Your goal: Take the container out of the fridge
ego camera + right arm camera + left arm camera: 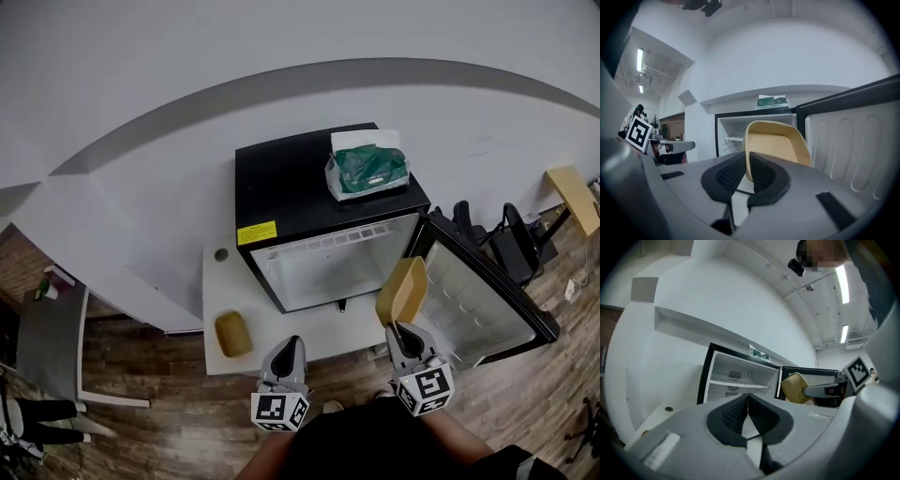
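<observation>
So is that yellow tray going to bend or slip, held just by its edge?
Probably stiff: the tray holds its shape though the right gripper pinches only its rim. Likely light, since it looks empty. It may swing, being tilted and gripped at one edge.

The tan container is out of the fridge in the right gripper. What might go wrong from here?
1. The right gripper pinches the tan rounded container by one rim edge only, and the container stands tilted on edge, so it may slip or swing loose.
2. The container hangs close beside the open black fridge door, and a sideways move might knock it against the door.
</observation>
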Tool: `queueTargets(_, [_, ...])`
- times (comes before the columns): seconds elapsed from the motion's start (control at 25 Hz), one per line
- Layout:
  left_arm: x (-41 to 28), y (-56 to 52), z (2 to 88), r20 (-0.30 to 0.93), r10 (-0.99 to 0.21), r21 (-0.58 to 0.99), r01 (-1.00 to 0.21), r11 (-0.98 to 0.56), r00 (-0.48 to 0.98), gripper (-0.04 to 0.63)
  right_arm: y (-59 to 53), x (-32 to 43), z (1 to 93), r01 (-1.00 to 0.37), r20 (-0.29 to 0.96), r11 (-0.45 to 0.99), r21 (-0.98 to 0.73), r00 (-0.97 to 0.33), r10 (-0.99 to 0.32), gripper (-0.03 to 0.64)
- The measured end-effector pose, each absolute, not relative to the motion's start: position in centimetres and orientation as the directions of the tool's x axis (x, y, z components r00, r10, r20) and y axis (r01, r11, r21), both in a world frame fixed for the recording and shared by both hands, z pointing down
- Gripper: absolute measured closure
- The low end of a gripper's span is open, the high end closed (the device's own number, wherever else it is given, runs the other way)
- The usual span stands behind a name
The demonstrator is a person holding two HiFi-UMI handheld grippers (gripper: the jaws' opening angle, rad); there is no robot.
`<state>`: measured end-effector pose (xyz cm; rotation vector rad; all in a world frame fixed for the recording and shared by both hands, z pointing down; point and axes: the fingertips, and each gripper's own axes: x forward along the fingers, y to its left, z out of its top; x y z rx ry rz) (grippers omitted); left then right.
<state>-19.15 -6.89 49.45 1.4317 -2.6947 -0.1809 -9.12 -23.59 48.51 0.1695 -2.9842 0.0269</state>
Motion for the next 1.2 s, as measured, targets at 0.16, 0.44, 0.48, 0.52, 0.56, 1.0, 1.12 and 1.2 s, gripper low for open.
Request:
queueTargets(0.16, [-19.5,-6.4,49.7,0.024,-0.828,0.150,-0.817,0.557,-0.561,0.578,-23.4,-9.1,48.1,-0.127,0.139,0.992,-0.015,-0.983,-0.124,0.596])
queueTargets(0.44, [-19.6,-6.5,49.5,0.005,-0.833,0.168,-0.821,0.546,-0.553,0.578,-22.7,-9.3,48.2,-0.119,0.144,0.993,-0.005,-0.983,-0.117,0.597])
queueTargets(0.48, [-19.6,-6.5,49.7,0.006,-0.835,0.170,-0.822,0.543,-0.550,0.578,-22.6,-9.3,48.3,-0.122,0.147,0.993,-0.005,-0.982,-0.120,0.597])
queueTargets(0.52, [-19.5,-6.6,49.8,0.008,-0.838,0.173,-0.825,0.539,-0.546,0.578,-22.6,-9.3,48.3,-0.125,0.150,0.992,-0.003,-0.981,-0.123,0.597])
queueTargets(0.56, [-19.4,-6.7,49.9,0.010,-0.841,0.175,-0.827,0.534,-0.541,0.578,-22.5,-9.3,48.4,-0.128,0.153,0.992,-0.001,-0.980,-0.126,0.597])
queueTargets(1.0, [-19.7,-5.5,50.2,0.006,-0.822,0.185,-0.807,0.561,-0.570,0.578,-22.0,-10.6,49.0,-0.107,0.169,0.994,0.020,-0.980,-0.108,0.597])
queueTargets(1.12, [-20.0,-5.1,50.5,0.009,-0.812,0.196,-0.796,0.573,-0.583,0.578,-21.7,-11.1,49.3,-0.099,0.179,0.995,0.023,-0.979,-0.101,0.597])
queueTargets(1.2, [-20.1,-4.8,50.8,0.013,-0.809,0.202,-0.791,0.578,-0.588,0.578,-21.5,-11.3,49.3,-0.088,0.183,0.996,0.024,-0.979,-0.091,0.597])
